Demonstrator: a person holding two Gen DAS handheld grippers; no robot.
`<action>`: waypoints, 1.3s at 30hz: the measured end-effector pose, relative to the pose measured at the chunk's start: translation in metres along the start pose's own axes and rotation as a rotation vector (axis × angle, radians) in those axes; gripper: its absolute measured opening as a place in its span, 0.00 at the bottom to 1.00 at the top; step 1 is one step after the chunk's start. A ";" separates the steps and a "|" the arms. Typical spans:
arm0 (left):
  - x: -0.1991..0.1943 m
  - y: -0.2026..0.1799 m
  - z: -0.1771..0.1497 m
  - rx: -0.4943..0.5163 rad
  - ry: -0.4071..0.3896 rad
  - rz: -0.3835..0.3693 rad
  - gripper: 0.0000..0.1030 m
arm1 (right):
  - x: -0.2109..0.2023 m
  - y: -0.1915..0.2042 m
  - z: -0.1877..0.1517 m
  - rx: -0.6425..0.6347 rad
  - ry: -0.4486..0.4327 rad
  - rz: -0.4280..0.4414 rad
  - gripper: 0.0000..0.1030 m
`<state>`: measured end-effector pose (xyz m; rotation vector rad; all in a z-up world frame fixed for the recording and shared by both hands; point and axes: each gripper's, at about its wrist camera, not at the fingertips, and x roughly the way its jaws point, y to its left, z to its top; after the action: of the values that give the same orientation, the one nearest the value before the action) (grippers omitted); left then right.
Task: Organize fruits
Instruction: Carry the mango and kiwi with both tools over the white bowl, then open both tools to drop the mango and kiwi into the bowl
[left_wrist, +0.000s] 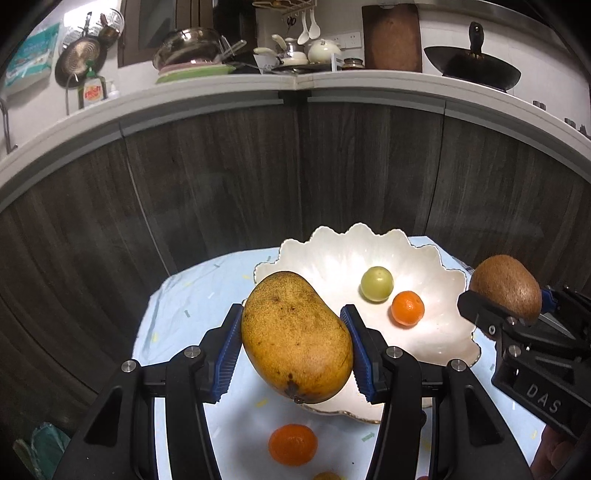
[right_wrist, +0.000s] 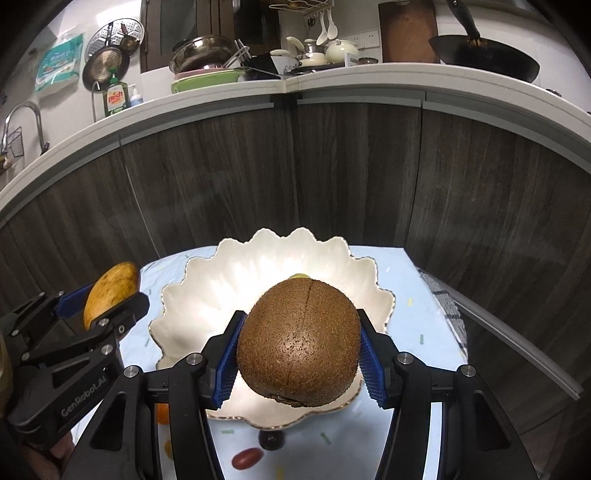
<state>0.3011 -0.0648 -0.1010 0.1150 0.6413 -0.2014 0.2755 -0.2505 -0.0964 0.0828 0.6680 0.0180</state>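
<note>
Mango (left_wrist: 295, 338) sits clamped in the left tongs (left_wrist: 293, 352) and kiwi (right_wrist: 299, 341) in the right tongs (right_wrist: 299, 354), both above the scalloped bowl's (left_wrist: 443, 280) near rim; released together, they could collide or knock the mandarin (left_wrist: 407, 308) and green plum (left_wrist: 376, 284) beyond.

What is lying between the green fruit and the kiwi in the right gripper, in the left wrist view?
A small orange lies in the white bowl between the green fruit and the kiwi held by the right gripper, in the left wrist view.

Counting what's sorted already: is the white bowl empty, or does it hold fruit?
Not empty. The white bowl holds a green fruit and a small orange, seen from the left wrist.
</note>
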 end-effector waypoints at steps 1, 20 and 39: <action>0.004 0.000 0.000 0.003 0.008 -0.004 0.51 | 0.002 0.001 0.000 0.001 0.005 0.001 0.55; 0.051 0.000 -0.015 0.033 0.115 -0.103 0.51 | 0.041 0.002 -0.014 0.020 0.134 -0.001 0.55; 0.047 -0.001 -0.017 0.025 0.112 -0.078 0.89 | 0.034 -0.005 -0.002 0.027 0.099 -0.062 0.85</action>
<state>0.3280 -0.0698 -0.1435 0.1262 0.7559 -0.2798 0.3005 -0.2535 -0.1192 0.0872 0.7695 -0.0466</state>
